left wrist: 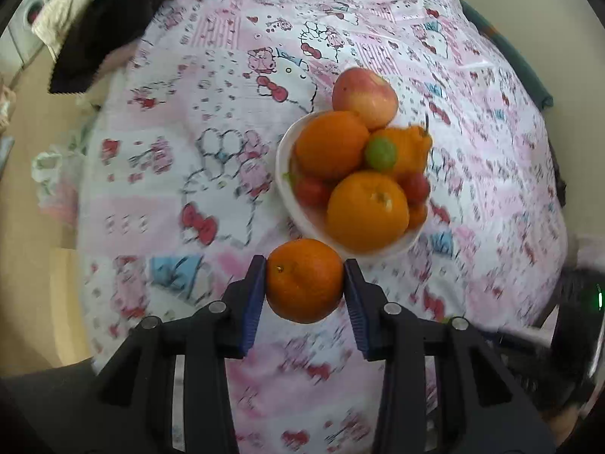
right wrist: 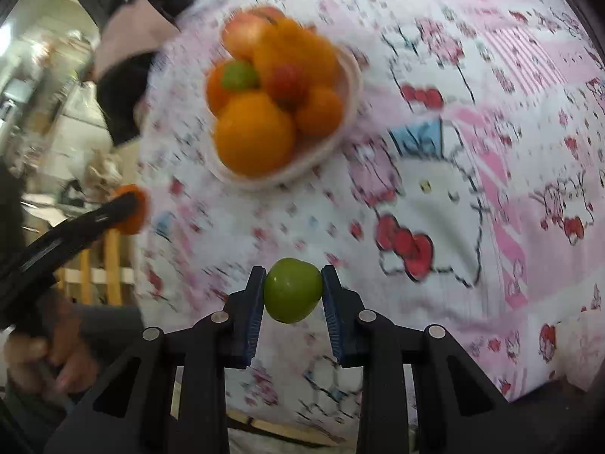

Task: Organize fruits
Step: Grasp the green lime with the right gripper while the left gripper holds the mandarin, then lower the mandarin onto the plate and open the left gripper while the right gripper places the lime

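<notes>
My left gripper (left wrist: pixel 305 282) is shut on a small orange (left wrist: pixel 304 280) and holds it above the cloth, just in front of a white bowl (left wrist: pixel 284 166). The bowl is heaped with oranges (left wrist: pixel 366 212), a pale red apple (left wrist: pixel 365 92), a small green fruit (left wrist: pixel 381 153) and red tomatoes (left wrist: pixel 312 191). My right gripper (right wrist: pixel 293 291) is shut on a green fruit (right wrist: pixel 292 289) above the cloth, short of the same bowl (right wrist: pixel 349 90). The left gripper with its orange also shows at the left of the right wrist view (right wrist: pixel 130 208).
The table is covered by a pink and white cartoon-print cloth (left wrist: pixel 211 159). A black garment (left wrist: pixel 102 34) lies at its far left corner. A wooden chair (right wrist: pixel 102 268) stands beside the table edge. A dark device with a green light (left wrist: pixel 590 299) sits at the right edge.
</notes>
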### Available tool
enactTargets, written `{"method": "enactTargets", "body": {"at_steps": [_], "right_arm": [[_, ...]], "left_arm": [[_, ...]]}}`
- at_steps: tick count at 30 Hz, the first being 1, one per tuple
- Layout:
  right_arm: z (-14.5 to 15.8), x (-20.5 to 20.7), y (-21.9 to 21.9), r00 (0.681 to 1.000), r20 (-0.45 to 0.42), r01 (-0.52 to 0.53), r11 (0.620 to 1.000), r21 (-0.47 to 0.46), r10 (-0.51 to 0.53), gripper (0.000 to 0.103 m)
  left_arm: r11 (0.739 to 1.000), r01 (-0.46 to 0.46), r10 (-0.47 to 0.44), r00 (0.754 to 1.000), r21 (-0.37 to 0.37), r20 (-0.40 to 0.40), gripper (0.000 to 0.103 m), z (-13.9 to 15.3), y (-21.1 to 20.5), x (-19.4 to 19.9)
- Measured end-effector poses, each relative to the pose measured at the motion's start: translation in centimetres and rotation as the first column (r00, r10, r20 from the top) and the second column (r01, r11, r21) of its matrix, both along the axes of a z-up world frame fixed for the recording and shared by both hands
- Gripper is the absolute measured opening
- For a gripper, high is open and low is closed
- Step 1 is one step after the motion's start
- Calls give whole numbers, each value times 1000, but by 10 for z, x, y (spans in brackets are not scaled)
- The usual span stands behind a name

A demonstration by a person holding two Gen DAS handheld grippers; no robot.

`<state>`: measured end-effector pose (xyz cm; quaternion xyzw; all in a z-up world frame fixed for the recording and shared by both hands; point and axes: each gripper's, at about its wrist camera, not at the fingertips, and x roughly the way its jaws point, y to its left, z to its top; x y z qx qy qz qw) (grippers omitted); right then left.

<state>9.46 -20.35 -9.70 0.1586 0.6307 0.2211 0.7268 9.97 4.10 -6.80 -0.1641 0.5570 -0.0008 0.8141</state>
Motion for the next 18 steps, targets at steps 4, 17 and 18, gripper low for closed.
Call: {"method": "enactTargets", "body": {"at_steps": [4,17,18], "right_arm": [[2,6,5,1000,5,7,1000,28,-7,31],[8,17,6,1000,17,10,997,72,-11,31],[9,18,6,1000,21,10,997,75,-11,31]], "left_arm": [[998,-58,59,998,-28,1,36,-19,8,40],[987,-108,106,994,-116,-26,50,-66,8,82],[986,-112,108,993,-126,-43,63,-67,8,81]]}}
